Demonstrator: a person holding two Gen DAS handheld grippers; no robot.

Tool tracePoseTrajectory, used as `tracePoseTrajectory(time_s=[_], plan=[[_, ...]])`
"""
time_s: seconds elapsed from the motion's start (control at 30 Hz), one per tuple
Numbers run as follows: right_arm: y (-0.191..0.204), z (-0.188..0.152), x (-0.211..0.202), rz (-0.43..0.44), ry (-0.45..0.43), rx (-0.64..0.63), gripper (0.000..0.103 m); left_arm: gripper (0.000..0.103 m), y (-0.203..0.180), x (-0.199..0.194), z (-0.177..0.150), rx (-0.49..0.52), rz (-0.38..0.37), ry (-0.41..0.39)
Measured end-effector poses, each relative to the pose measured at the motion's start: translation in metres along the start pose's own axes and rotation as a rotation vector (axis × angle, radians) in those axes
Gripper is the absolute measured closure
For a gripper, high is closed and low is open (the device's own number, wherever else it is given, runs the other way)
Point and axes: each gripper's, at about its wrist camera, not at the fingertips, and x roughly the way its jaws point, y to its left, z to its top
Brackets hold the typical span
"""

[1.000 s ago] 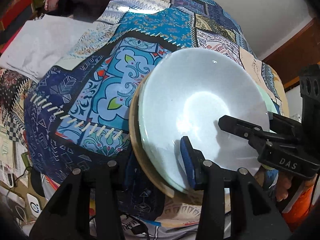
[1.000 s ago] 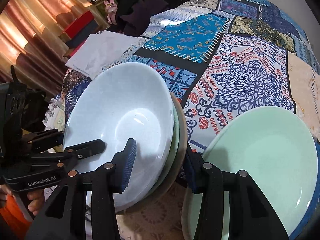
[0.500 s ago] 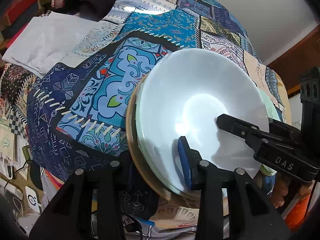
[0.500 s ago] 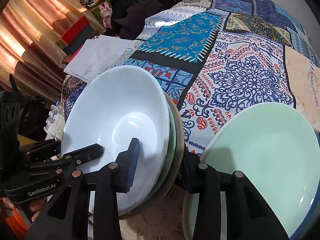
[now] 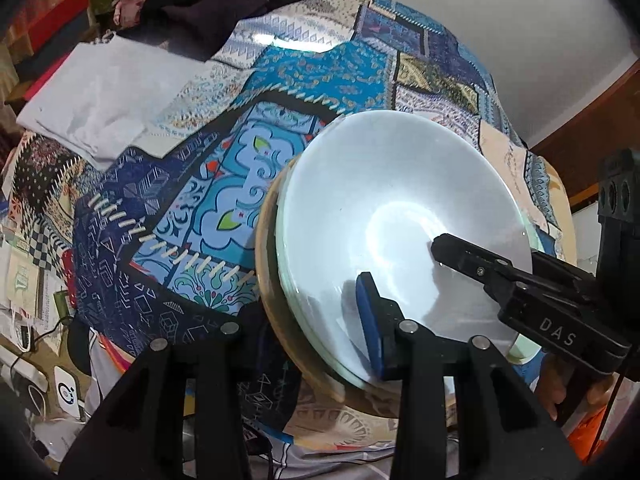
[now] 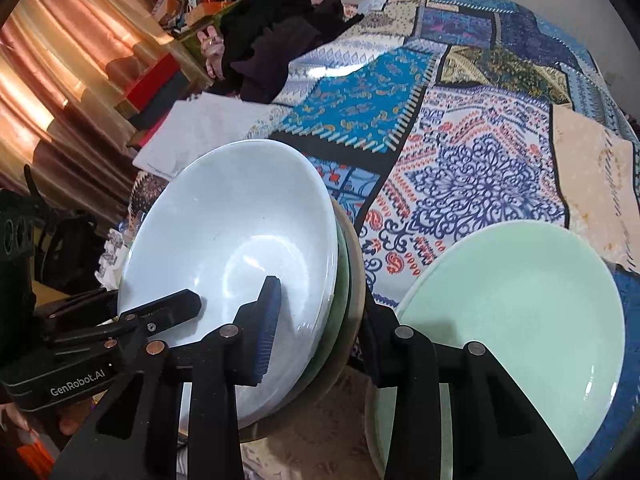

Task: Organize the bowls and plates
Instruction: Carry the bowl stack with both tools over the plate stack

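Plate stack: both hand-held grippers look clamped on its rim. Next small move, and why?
Probably raise both hands together, keeping the stack level. The left hand-held gripper and right hand-held gripper pinch its rim on opposite sides, so uneven lifting could tip the pale bowl on top. The green plate lies apart on the patchwork cloth, a likely next stop.

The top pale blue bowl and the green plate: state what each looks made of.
Pale blue bowl: looks like glazed ceramic or opal glass; smooth, glossy, with bright window glare in its well. Green plate: likely the same ware; even mint colour, satin sheen, glinting rim.
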Motion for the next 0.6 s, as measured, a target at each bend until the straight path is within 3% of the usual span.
tracePoseTrajectory(time_s=[0.6], plan=[[-0.028,0.001,-0.068,-0.034,-0.156,0.062,0.071,0.065,-0.062,-0.035,0.014,0.113,-0.033,-0.084]])
